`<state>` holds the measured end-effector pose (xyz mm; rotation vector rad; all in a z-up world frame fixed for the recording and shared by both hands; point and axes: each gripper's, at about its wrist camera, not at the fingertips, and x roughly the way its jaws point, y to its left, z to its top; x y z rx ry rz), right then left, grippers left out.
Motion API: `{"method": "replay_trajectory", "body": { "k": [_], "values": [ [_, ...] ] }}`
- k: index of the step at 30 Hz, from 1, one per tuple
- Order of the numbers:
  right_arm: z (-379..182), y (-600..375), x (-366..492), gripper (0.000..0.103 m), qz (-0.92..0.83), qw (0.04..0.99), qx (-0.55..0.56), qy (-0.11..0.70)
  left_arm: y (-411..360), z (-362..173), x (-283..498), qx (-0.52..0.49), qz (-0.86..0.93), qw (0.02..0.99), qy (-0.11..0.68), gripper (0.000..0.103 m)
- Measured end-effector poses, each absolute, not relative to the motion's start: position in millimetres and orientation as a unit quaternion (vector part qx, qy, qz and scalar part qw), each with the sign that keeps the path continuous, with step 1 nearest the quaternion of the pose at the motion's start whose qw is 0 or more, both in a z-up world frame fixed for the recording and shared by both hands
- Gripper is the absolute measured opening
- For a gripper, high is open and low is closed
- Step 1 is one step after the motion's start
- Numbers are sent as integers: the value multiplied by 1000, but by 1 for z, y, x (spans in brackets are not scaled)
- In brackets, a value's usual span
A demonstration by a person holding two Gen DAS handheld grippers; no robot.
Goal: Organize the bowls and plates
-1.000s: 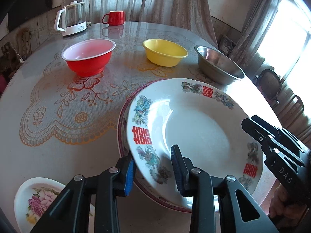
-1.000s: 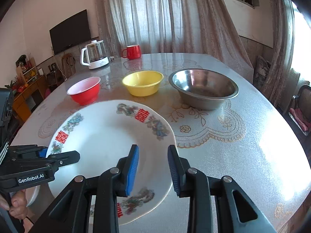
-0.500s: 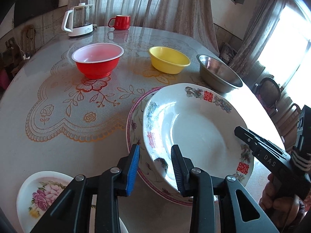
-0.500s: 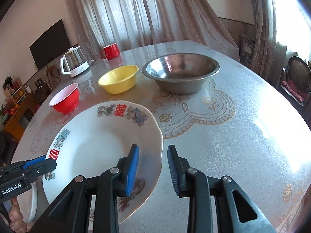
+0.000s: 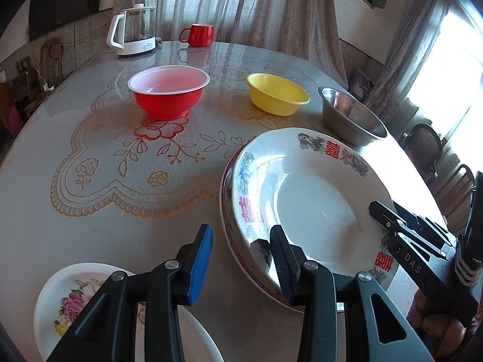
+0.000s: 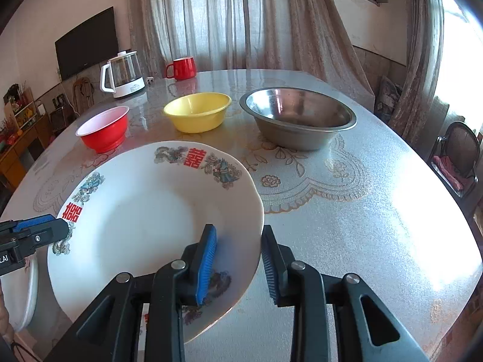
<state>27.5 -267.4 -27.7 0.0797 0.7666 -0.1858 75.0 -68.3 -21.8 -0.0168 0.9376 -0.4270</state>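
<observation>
A large white plate [image 5: 314, 199] with red characters lies on a red-rimmed plate [image 5: 225, 208] at the table's front right; it also shows in the right wrist view [image 6: 145, 211]. My left gripper [image 5: 240, 256] is open, its jaws to the left of and over the plate's near-left rim. My right gripper [image 6: 238, 259] is open with its jaws on either side of the plate's near-right rim. A small floral plate [image 5: 75, 298] lies under my left gripper. A red bowl [image 5: 169, 90], a yellow bowl [image 5: 276, 93] and a steel bowl [image 5: 350, 117] stand in a row behind.
A glass kettle [image 5: 132, 30] and a red mug [image 5: 197, 34] stand at the table's far side. The round table [image 6: 362, 211] has a lace-patterned cover. Chairs [image 6: 459, 154] stand to the right, by the window.
My left gripper has drawn back to the left off the plate's rim and opened wider. The white plate has settled lower on the red-rimmed plate. My right gripper's jaws have opened around the rim.
</observation>
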Motion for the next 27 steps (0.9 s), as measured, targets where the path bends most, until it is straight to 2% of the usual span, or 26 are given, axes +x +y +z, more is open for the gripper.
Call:
{"method": "replay_trajectory", "body": {
  "k": [6, 12, 15, 22, 27],
  "values": [
    [-28, -263, 25, 31, -99, 922, 27, 373, -67, -19, 72, 1, -195, 876, 441, 41],
    [-25, -261, 19, 35, -98, 925, 28, 365, -62, -15, 66, 13, -173, 886, 430, 45],
    [-19, -260, 16, 39, -95, 930, 30, 354, -60, -14, 61, 21, -161, 892, 423, 49],
    [-4, -249, 8, 48, -71, 942, 33, 326, -50, -10, 54, 23, -142, 898, 416, 49],
    [5, -234, 4, 48, -17, 947, 42, 318, -39, -9, 52, 8, -128, 901, 414, 53]
  ]
}}
